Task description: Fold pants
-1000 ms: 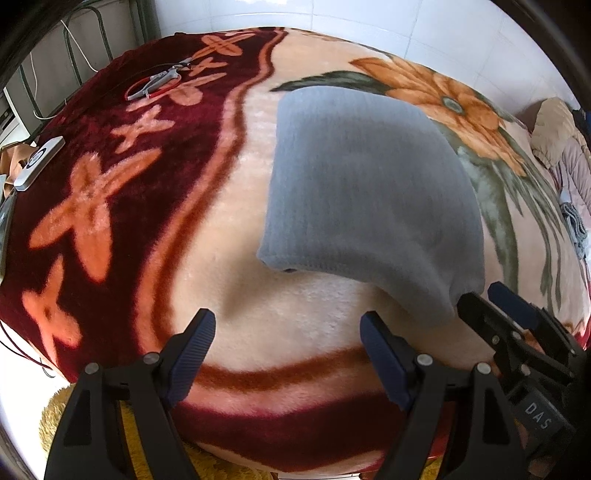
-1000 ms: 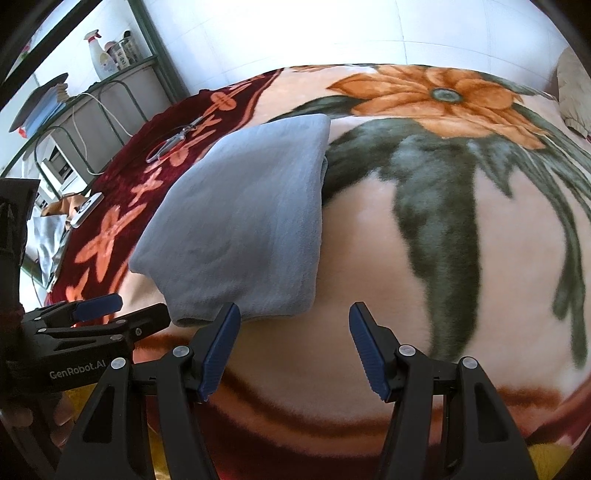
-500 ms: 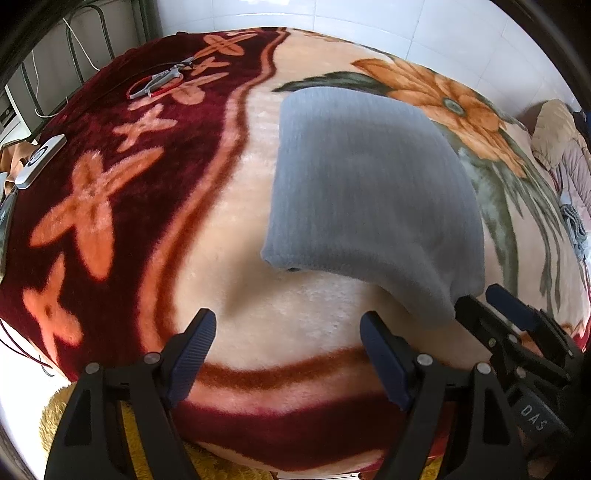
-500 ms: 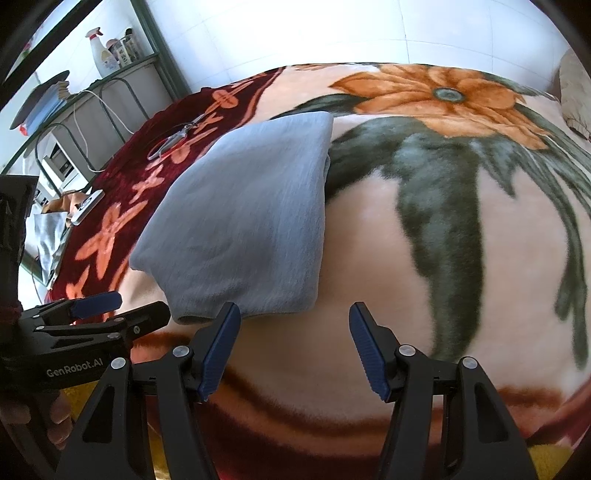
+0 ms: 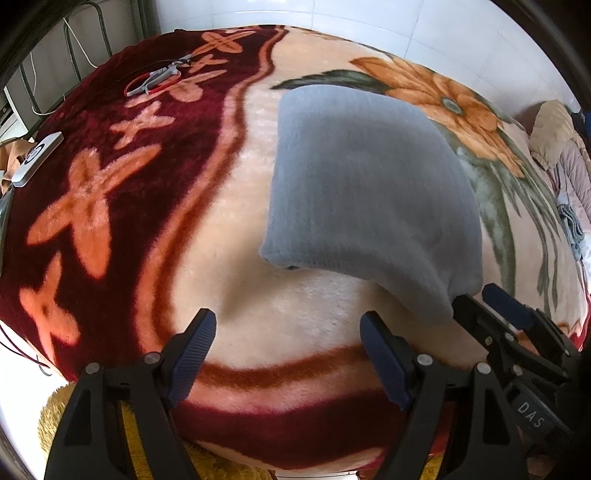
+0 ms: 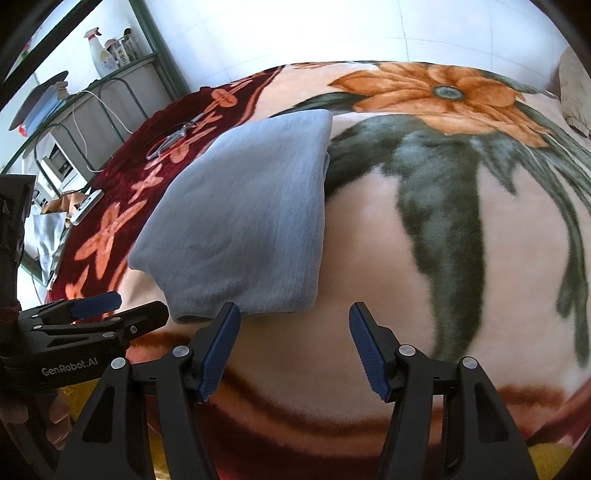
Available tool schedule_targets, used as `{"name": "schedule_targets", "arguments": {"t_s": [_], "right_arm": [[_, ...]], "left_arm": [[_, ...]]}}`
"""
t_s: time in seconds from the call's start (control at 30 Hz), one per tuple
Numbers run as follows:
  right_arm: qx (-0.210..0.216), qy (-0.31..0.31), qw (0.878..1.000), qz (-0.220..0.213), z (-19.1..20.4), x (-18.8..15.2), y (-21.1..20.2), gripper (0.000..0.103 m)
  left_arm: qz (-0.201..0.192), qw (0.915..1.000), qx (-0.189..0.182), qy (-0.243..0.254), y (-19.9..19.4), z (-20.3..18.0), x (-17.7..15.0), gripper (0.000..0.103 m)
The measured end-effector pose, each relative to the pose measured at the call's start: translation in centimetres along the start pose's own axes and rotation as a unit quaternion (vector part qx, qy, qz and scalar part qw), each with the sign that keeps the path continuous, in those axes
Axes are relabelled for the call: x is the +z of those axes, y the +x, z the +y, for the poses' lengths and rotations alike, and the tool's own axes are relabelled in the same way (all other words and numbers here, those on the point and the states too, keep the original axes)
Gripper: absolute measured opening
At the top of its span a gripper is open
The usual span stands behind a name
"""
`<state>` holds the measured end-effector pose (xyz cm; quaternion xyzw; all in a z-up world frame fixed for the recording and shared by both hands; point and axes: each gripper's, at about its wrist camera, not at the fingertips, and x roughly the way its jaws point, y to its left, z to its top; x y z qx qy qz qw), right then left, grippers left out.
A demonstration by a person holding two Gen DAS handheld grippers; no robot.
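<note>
The pants (image 5: 369, 192) lie folded into a thick grey bundle on the blanket (image 5: 236, 258), on its pale peach part, between the dark red border with orange crosses and the big orange flower (image 5: 439, 99). The bundle's near edge hangs a little loose, with a dark gap showing under one corner. In my right view the same bundle (image 6: 243, 218) sits up and to the left, its near edge just beyond my left-hand blue pad.

My left gripper (image 5: 288, 350) stands wide open, both blue pads apart over bare blanket, with nothing between them; the pants lie beyond and to the right of it, not touching. My right gripper (image 6: 293, 347) is also open, a bit narrower, and empty; its pads hover over the peach blanket just short of the bundle's near edge. Each gripper shows in the other's view: the right one at the lower right of the left view, right beside the bundle's near corner, though I cannot tell whether they touch; the left one at the lower left of the right view, with fingers of a hand (image 6: 55, 417) below it.

Farther off on the red border lie a pair of scissors (image 5: 159, 75) and a small white remote (image 5: 35, 158). Beyond the bed stand a metal shelf (image 6: 85, 122) with a spray bottle (image 6: 101, 55), and a white tiled wall (image 5: 332, 29).
</note>
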<state>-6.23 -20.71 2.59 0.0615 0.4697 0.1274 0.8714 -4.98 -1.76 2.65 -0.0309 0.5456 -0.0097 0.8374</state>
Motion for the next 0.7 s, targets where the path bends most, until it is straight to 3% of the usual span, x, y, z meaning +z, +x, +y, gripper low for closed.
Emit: {"name": "schedule_targets", "arguments": {"t_s": [0.7], "right_arm": [[0.002, 0.008, 1.000, -0.003, -0.42, 0.00, -0.35, 0.063]], "left_arm": [[0.005, 0.9999, -0.010, -0.001, -0.09, -0.21, -0.02, 0.084]]}}
